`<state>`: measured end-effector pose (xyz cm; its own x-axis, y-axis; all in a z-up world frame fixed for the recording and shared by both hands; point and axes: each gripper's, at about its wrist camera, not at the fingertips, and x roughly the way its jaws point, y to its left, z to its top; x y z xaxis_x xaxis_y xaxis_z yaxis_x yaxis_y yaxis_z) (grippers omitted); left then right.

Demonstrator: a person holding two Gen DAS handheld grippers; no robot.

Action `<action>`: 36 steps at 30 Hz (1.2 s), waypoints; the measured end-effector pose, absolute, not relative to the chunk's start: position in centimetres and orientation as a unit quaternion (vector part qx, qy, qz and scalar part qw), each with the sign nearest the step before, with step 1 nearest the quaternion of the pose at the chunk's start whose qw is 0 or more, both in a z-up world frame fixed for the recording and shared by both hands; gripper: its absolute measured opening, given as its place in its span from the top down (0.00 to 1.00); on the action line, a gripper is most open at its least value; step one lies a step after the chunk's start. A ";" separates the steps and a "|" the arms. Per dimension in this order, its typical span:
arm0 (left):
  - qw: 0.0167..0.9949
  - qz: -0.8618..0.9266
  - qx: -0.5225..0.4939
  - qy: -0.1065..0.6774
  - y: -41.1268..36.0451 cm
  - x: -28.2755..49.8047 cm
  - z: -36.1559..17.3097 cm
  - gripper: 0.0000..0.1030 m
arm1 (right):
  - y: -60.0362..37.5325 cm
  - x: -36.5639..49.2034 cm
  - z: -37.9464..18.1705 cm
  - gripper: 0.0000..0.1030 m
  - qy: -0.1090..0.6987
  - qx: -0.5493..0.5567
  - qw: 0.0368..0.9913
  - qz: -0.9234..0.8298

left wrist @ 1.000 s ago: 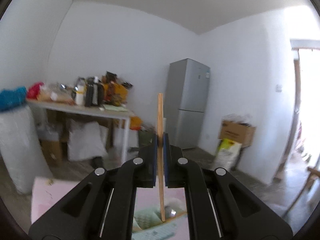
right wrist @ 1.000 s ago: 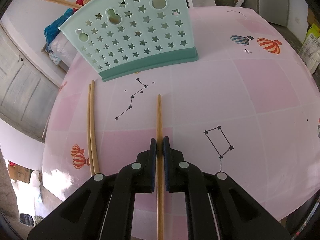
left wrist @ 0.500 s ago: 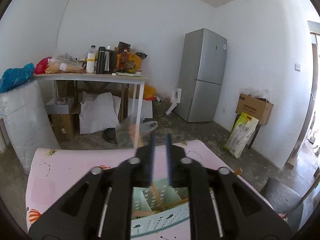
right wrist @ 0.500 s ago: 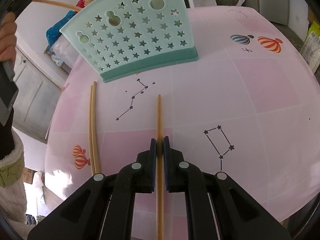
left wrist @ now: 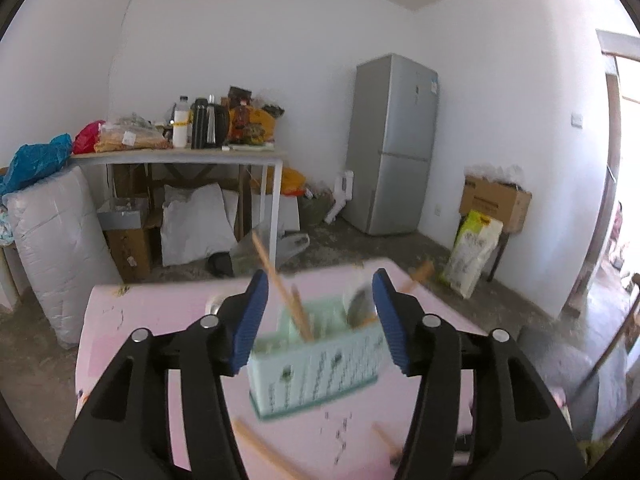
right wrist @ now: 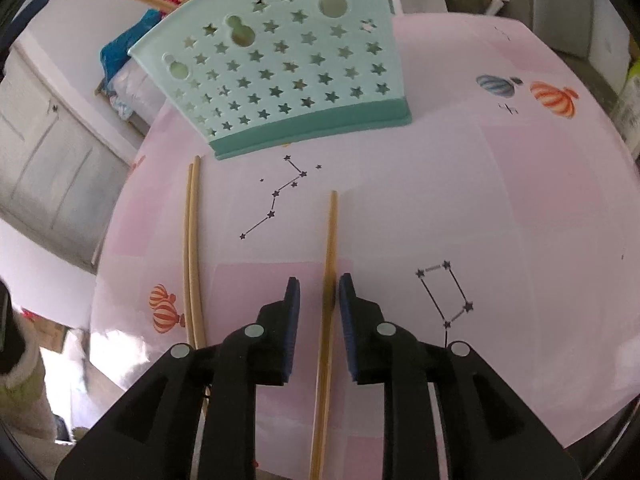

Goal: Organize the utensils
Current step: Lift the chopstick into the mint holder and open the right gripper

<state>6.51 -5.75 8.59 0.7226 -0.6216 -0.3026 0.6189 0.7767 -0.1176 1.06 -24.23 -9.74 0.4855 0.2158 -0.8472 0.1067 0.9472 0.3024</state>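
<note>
A mint-green utensil basket point(left wrist: 316, 364) with star holes stands on the pink table; it also shows in the right wrist view point(right wrist: 280, 76). Wooden chopsticks point(left wrist: 280, 288) lean in it. My left gripper point(left wrist: 316, 320) is open and empty above the basket. My right gripper point(right wrist: 319, 300) is open, its jaws either side of a single wooden chopstick point(right wrist: 329, 248) lying on the table. A pair of chopsticks point(right wrist: 192, 240) lies to the left.
The pink tablecloth point(right wrist: 500, 208) has balloon and constellation prints. Beyond the table stand a cluttered side table point(left wrist: 180, 152), a grey fridge point(left wrist: 392, 144), white bags point(left wrist: 52, 248) and a cardboard box point(left wrist: 496, 200). A white door point(right wrist: 44, 152) is at left.
My left gripper let go of its chopstick into the basket and opened wide. My right gripper opened and the chopstick it held now lies loose between its jaws.
</note>
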 end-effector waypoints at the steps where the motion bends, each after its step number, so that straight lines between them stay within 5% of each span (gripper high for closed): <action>1: 0.927 -0.335 -0.002 0.169 -5.3 6.0 8.1 0.48 | -24.0 1.2 -9.7 0.80 0.507 0.154 0.848 0.032; 6: 0.917 -0.325 0.008 0.231 -3.2 4.8 3.8 0.46 | -23.2 2.3 -9.6 0.81 0.508 0.124 0.852 0.025; 9: 0.909 -0.305 0.018 0.283 -2.7 5.4 0.5 0.46 | -23.0 2.7 -9.6 0.92 0.508 0.107 0.855 0.008; 17: 0.887 -0.241 0.025 0.393 -2.6 8.7 -7.3 0.46 | -23.5 2.0 -8.3 0.93 0.496 0.124 0.859 -0.004; 36: 0.887 -0.207 0.044 0.411 -3.2 8.5 -10.2 0.44 | -26.6 1.3 10.2 0.93 0.265 0.107 0.958 -0.013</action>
<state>8.47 -3.20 -10.20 0.5773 -0.3301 -0.7469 0.4026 0.9108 -0.0913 1.27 -26.55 10.16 0.8594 0.0315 -0.5103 0.0824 0.9765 0.1989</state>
